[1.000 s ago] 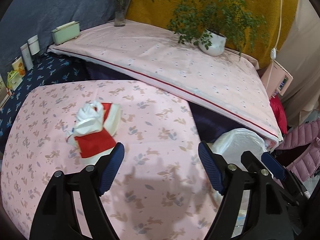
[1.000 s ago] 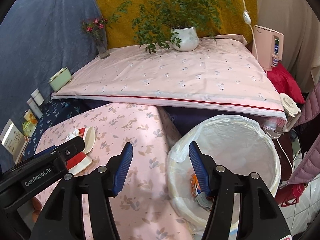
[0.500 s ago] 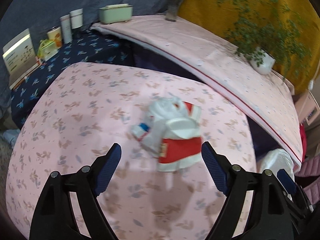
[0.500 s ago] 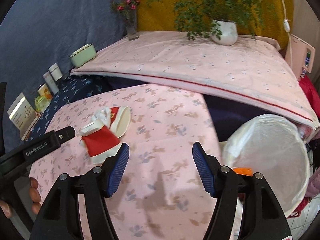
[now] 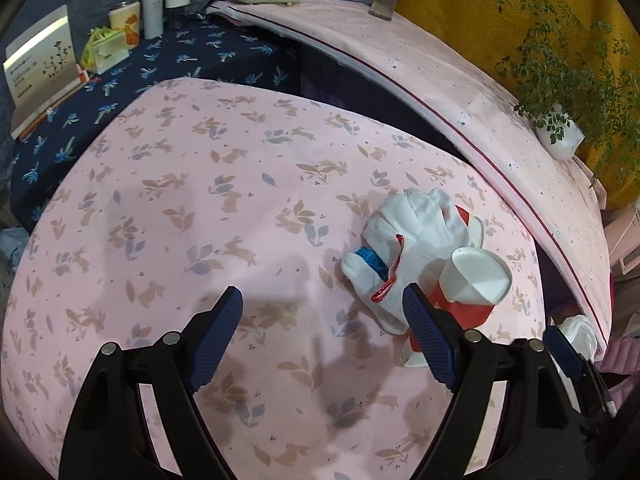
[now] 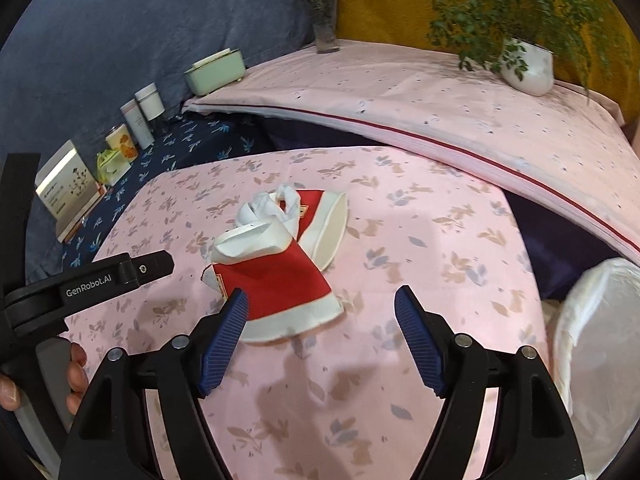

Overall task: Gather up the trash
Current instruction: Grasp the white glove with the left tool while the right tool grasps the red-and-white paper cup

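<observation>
A pile of trash lies on the pink leaf-print table (image 5: pixel 200 208): a crushed red and white paper cup (image 6: pixel 276 284), a second flattened cup (image 6: pixel 328 228), a white glove (image 5: pixel 416 232) with red trim, and a small blue item (image 5: pixel 370 258) under it. My left gripper (image 5: pixel 322 310) stands open, just near-left of the glove, nothing between its fingers. My right gripper (image 6: pixel 322 308) hovers over the near edge of the crushed cup (image 5: pixel 468 284), its jaws opening and not touching it. A white-lined trash bin (image 6: pixel 600 344) stands off the table's right edge.
A higher pink-covered surface (image 6: pixel 440 96) behind holds a potted plant (image 6: pixel 524 64), a flower vase (image 6: pixel 326 32) and a green box (image 6: pixel 216 70). Tins, a card and a book (image 5: pixel 40 68) stand on dark blue cloth at left. A person's hand (image 6: pixel 76 376) grips the left tool's handle.
Both grippers swung left, away from the bin and toward the trash pile, and came lower. The right jaws spread wider. The pile now sits right of the left gripper.
</observation>
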`<state>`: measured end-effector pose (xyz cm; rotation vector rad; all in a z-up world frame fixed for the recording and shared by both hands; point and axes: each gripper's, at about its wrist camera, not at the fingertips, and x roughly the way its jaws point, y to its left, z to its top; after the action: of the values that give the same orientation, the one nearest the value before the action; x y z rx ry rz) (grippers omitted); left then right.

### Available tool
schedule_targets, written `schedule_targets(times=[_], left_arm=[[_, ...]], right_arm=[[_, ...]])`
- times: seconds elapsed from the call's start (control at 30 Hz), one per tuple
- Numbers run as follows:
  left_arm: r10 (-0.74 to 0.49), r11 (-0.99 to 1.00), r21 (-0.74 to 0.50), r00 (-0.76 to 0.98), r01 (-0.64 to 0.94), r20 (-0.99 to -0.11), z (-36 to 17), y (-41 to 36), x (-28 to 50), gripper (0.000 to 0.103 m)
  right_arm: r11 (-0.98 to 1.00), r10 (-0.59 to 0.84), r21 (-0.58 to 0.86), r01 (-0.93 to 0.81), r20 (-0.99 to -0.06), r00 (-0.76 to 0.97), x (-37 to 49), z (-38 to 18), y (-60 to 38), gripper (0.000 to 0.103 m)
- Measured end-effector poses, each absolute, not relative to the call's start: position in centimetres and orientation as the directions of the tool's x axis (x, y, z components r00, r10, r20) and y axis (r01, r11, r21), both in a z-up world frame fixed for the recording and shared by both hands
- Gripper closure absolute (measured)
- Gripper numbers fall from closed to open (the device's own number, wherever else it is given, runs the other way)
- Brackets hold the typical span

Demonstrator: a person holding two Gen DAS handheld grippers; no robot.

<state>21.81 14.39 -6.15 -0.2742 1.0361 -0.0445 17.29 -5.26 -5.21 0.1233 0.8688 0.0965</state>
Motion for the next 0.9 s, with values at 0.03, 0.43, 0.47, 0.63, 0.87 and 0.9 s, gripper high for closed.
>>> schedule_targets(times=[0.03, 0.43, 0.47, 0.63, 0.87, 0.9], left_arm=[[-0.185, 0.962, -0.261, 0.503, -0.083, -0.844, -6.4, 14.3, 22.2, 0.025], [-0.345, 0.925, -0.38, 0.384, -0.017, -0.856, -10.4, 11.8, 25.5, 0.039], [-0.354, 0.922, -0.388, 0.377, -0.016, -0.856, -10.6, 11.7, 25.6, 0.043], [-0.387, 0.912, -0.41, 0.353, 0.011, -0.852, -11.1, 11.1, 25.6, 0.065], [-0.396, 0.91, -0.413, 0.37, 0.035, -0.841, -10.1, 11.0, 24.4, 0.091], [-0.393, 0.912, -0.409, 0.374, 0.038, -0.84, -9.9, 10.9, 24.1, 0.091]], right_arm=[[0.989, 0.136, 0.142, -0.042, -0.759, 0.637, 17.8, -5.5, -5.1, 0.031], [0.957, 0.29, 0.219, -0.192, -0.777, 0.559, 21.6, -9.3, -5.1, 0.031], [0.952, 0.304, 0.23, -0.201, -0.776, 0.553, 21.8, -9.5, -5.0, 0.031], [0.934, 0.356, 0.274, -0.23, -0.778, 0.517, 22.2, -10.1, -4.7, 0.042], [0.923, 0.382, 0.298, -0.242, -0.768, 0.514, 20.6, -9.6, -4.8, 0.07], [0.926, 0.377, 0.296, -0.235, -0.768, 0.518, 20.3, -9.4, -5.0, 0.073]])
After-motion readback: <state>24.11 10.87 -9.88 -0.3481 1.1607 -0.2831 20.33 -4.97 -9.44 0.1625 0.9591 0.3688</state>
